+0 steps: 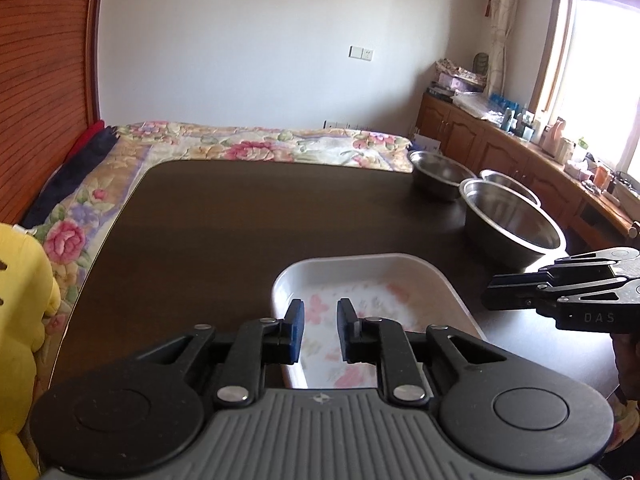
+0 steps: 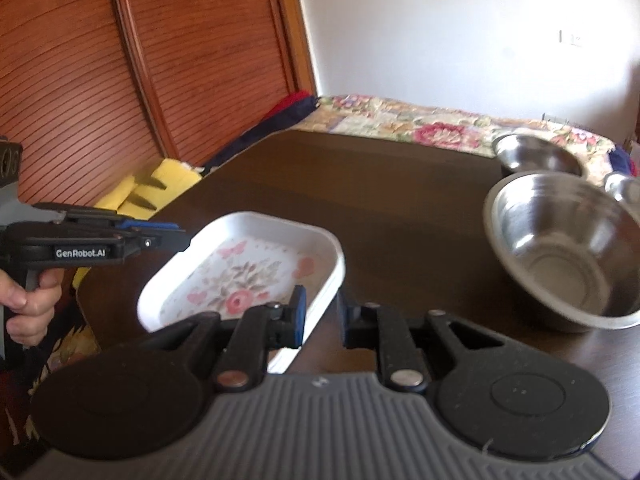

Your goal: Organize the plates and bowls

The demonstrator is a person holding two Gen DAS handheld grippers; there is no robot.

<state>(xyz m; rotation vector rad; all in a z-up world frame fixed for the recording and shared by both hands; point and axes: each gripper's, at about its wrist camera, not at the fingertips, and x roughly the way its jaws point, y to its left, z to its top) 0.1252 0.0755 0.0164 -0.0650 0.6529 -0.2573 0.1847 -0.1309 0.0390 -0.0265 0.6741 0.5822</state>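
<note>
While the left tool [image 1: 320, 320] hovers half-open over the near end of the white floral plate [image 2: 256, 268], the right tool [image 2: 322, 308] has its fingers straddling the plate's rim, not clearly clamped. Further out on the dark worktop [image 1: 240, 220] sit three steel bowls [image 1: 512, 220], with the bed [image 1: 260, 142] behind.

A floral bedspread [image 1: 256, 146] meets a white wall [image 1: 256, 40]. Daylight floods the window [image 1: 600, 92] (wooden cabinets [image 1: 480, 140] below).
</note>
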